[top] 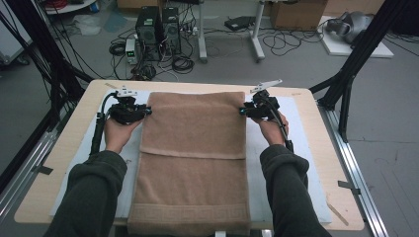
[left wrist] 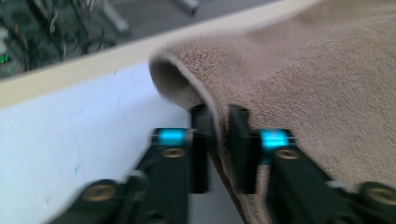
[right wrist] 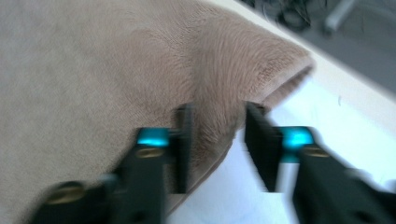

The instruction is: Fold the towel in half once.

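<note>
High view: towel [top: 193,148] lies folded on the white mat [top: 296,163], long axis running toward the person.
Left gripper [top: 146,111]: pinching the towel's left edge near the far fold.
Right gripper [top: 243,111]: jaws spread, straddling the right edge.
Room: bare mat on both sides.

Support: light wooden table [top: 311,106] with a white mat [top: 306,148] laid flat over most of its top, bare wood showing round the mat's edges. Brown towel [top: 192,163] lies directly on the mat, lengthwise down the middle, far part folded double, near patterned hem reaching over the table's near edge
</note>
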Demonstrator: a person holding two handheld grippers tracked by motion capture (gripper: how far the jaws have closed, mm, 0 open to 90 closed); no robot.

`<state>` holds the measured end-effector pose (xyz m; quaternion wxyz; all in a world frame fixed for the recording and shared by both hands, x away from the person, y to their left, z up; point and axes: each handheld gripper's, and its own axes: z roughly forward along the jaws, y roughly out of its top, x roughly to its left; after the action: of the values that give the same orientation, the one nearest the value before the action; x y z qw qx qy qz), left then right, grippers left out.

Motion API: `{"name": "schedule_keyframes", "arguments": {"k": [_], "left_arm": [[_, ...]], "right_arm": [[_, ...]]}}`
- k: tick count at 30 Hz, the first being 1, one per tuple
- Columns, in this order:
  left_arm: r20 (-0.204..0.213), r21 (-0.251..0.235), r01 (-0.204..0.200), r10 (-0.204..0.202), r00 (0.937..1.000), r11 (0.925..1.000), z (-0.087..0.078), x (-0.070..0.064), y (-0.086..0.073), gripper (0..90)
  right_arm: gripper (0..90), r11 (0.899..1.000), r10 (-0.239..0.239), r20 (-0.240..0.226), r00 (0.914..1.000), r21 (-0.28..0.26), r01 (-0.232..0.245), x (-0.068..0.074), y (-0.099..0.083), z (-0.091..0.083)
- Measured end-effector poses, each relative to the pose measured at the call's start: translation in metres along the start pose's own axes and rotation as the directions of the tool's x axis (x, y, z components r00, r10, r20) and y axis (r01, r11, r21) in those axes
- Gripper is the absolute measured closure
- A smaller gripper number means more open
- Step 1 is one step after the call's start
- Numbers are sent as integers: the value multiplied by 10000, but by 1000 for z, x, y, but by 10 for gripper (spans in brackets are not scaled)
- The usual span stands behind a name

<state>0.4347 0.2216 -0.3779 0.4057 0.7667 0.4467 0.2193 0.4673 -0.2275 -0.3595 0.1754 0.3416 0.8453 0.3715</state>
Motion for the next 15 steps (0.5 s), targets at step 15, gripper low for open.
{"name": "schedule_keyframes", "arguments": {"k": [15], "left_arm": [[1725,194,-433,393,9842,9989,-24,-19,-60,602]], "right_arm": [[521,9979,-286,-1486,9885,532,369,44,-42,-3]]}}
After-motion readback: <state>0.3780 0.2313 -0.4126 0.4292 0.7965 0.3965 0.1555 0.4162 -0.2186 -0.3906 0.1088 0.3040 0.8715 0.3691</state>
